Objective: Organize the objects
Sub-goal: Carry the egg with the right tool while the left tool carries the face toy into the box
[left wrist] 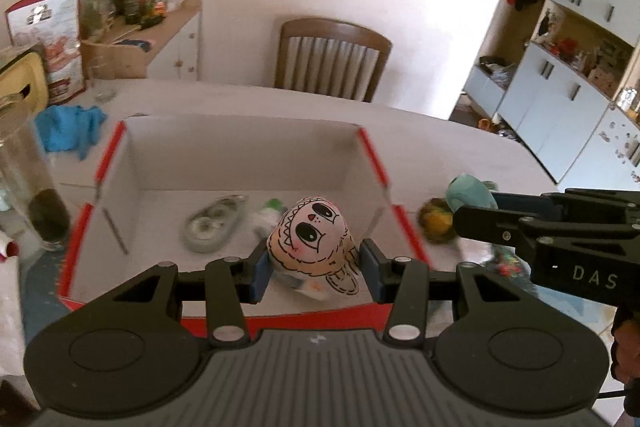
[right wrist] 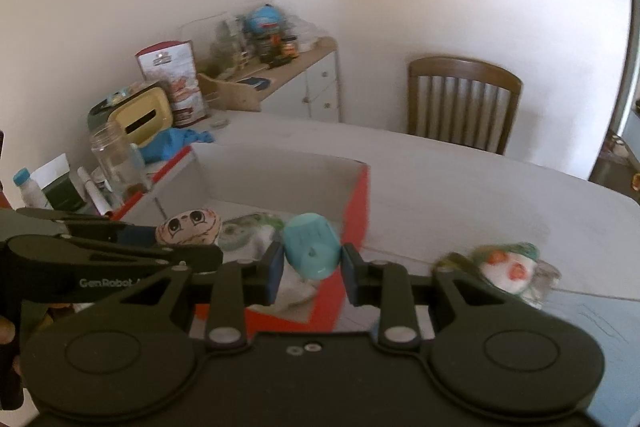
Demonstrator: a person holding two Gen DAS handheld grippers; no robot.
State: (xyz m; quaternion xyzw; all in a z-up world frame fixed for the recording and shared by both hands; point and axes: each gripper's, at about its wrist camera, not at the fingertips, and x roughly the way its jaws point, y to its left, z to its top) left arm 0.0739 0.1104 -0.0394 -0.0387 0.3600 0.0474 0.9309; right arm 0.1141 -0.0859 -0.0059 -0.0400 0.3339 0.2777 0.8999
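Grippers (left wrist: 316, 269) (right wrist: 310, 273) clench a face toy (left wrist: 310, 239) and teal object (right wrist: 312, 247) over the red box (left wrist: 408, 227).

We see a matt cardboard box (left wrist: 248, 163), a soft cloth doll (left wrist: 310, 239), a smooth plastic toy (right wrist: 312, 245), a clear glass jar (right wrist: 116, 163) and a wooden chair (left wrist: 332, 55).

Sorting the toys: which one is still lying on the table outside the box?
The white plush with orange spots, lying right of the box; the cartoon-face toy and turquoise toy are each in a tool.
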